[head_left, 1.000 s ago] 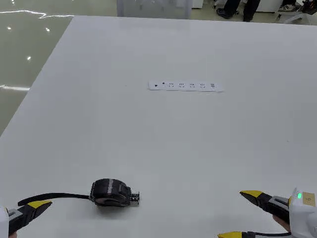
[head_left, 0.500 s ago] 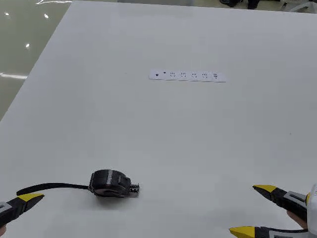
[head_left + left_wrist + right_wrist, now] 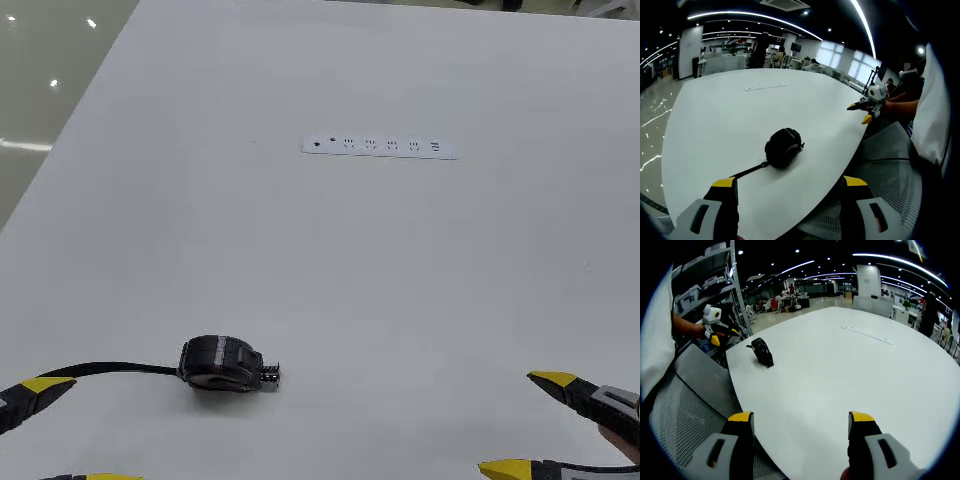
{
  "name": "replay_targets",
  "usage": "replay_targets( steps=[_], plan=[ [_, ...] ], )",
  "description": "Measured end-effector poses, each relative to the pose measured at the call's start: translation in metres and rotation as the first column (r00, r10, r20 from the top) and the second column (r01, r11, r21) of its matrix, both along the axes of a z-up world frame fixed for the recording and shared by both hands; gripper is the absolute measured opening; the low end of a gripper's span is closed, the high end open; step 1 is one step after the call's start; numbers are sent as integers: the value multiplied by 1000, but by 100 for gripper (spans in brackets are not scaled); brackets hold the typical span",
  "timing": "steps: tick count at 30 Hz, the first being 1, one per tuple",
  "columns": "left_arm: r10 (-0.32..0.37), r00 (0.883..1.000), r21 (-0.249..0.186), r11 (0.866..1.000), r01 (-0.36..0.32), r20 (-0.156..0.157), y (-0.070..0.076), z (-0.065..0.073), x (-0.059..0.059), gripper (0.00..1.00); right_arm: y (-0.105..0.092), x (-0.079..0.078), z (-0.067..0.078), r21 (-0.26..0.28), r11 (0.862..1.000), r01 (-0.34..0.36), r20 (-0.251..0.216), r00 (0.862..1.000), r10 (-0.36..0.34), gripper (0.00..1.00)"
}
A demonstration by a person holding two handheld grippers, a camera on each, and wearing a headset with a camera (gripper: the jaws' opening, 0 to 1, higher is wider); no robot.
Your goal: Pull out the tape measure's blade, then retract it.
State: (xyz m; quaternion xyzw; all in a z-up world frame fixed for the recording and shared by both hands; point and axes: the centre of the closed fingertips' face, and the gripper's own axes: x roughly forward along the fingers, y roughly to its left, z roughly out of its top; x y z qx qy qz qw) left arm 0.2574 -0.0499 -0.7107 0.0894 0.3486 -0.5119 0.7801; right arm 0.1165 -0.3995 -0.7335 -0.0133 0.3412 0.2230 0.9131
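Head view crops left gripper (image 3: 68, 431), right gripper (image 3: 525, 422) (both released) flanking tape measure (image 3: 220, 362).

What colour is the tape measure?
The tape measure is black, clearest in the head view.

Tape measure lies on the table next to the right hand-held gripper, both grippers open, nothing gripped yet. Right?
One slip: the tape measure lies on the table next to the left hand-held gripper, not the right hand-held gripper, as the head view shows. Both are open and nothing is gripped yet.
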Motion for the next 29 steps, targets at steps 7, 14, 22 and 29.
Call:
replay_targets(
  steps=[7,14,22,29],
  plan=[
    [-1,1000,-2,1000,1,8,0,2,5,81,1,-2,1,-9,1000,-8,-4,1000,8,78],
    [-6,1000,-5,1000,6,8,-2,3,5,81,4,-3,0,-15,1000,-24,-3,1000,24,78],
    [-4,1000,-2,1000,4,8,-1,3,5,81,9,-5,-2,-28,998,-49,-9,999,48,78],
    [-12,1000,0,1000,12,15,-4,3,5,81,13,-5,-3,-38,997,-66,-9,998,66,78]
  ],
)
